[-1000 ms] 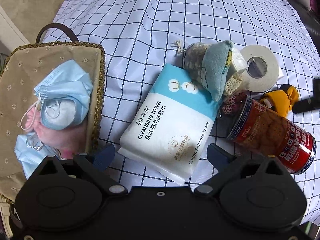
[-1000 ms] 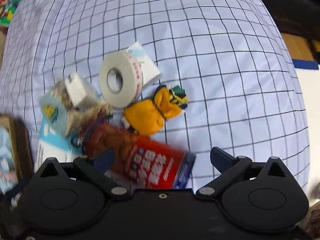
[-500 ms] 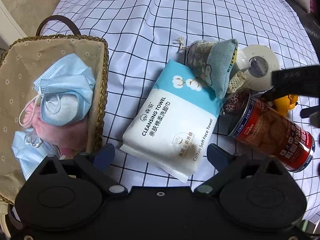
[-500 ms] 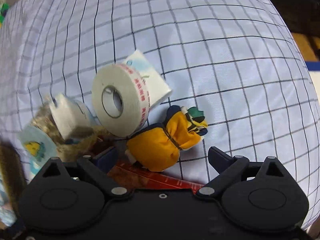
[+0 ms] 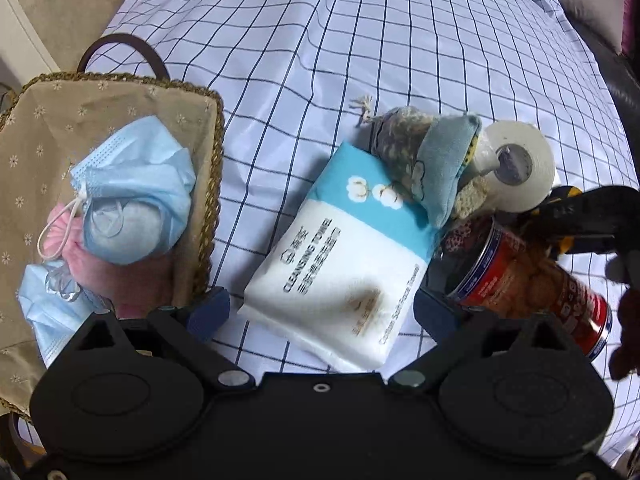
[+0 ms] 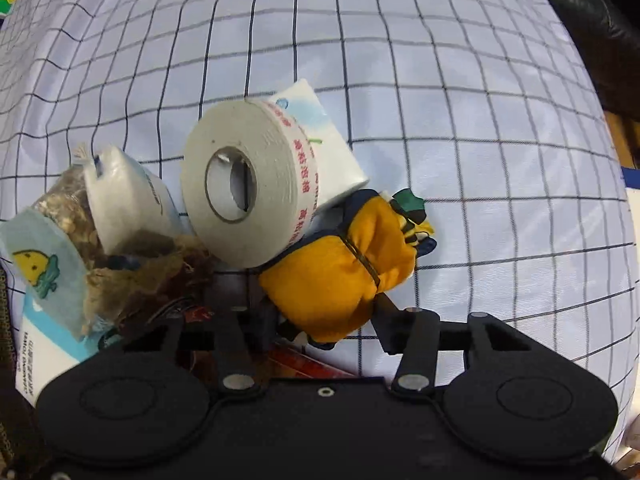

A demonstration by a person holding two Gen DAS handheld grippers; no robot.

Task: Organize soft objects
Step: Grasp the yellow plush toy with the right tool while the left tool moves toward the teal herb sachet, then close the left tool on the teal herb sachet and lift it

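From the left wrist, the left gripper (image 5: 320, 304) hangs spread and empty over a smooth plastic towel pack (image 5: 340, 264) beside the woven basket (image 5: 212, 184), which holds crumpled blue masks (image 5: 132, 188).

From the right wrist, the right gripper (image 6: 320, 316) is closing around the yellow cloth bundle (image 6: 340, 276) (puffy, cinched by a band), lying just below the white tape roll (image 6: 244, 184); the basket is out of frame here.

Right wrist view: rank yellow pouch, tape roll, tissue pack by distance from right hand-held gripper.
1. Yellow pouch: between the closing jaws of the right hand-held gripper.
2. Tape roll: just beyond, left.
3. Tissue pack: behind the roll.
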